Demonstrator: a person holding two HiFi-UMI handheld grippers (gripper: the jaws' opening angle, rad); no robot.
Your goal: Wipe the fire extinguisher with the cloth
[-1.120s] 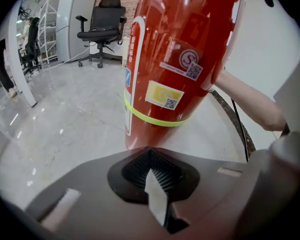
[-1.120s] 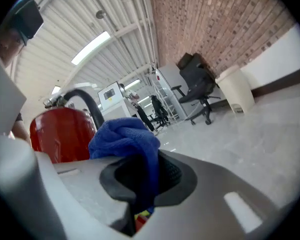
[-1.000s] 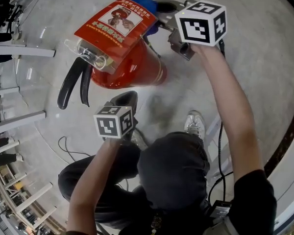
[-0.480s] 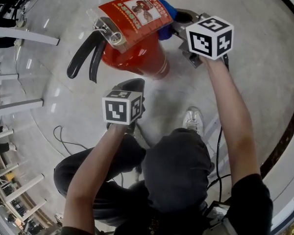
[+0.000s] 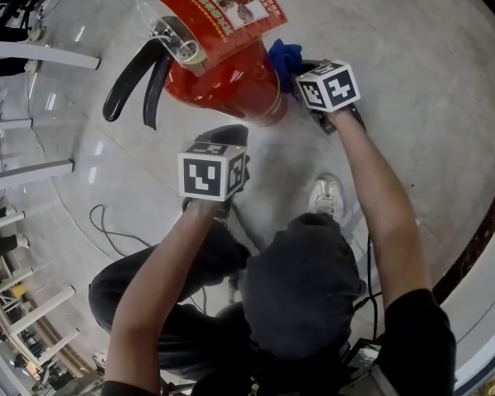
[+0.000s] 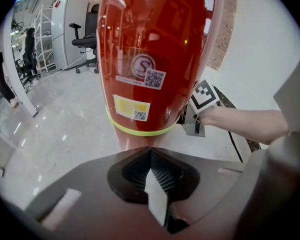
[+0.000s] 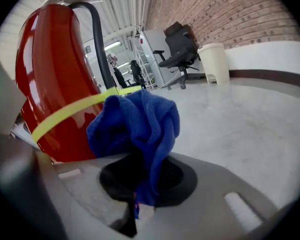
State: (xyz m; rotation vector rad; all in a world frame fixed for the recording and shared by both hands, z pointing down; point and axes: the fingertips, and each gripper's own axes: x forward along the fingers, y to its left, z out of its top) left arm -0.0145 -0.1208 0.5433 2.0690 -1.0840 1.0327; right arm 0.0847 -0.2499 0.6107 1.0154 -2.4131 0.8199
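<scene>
Two tongs are in your hands, and only one carries anything. Your right tongs are clamped on the blue cloth, a soft, nubbly wad of towelling that bulges out of the jaws in rounded folds. The wad sits low at the side of the fire extinguisher, close by its thin yellow band; whether the fabric presses on the metal you cannot tell. The extinguisher is a glossy red cylinder standing upright on the polished grey floor, with a curved black hose hanging down one side and a flat red card at its top. Your left tongs are closed together on nothing, their ribbed dark pads pointing at the cylinder's lower front, near it but apart.
</scene>
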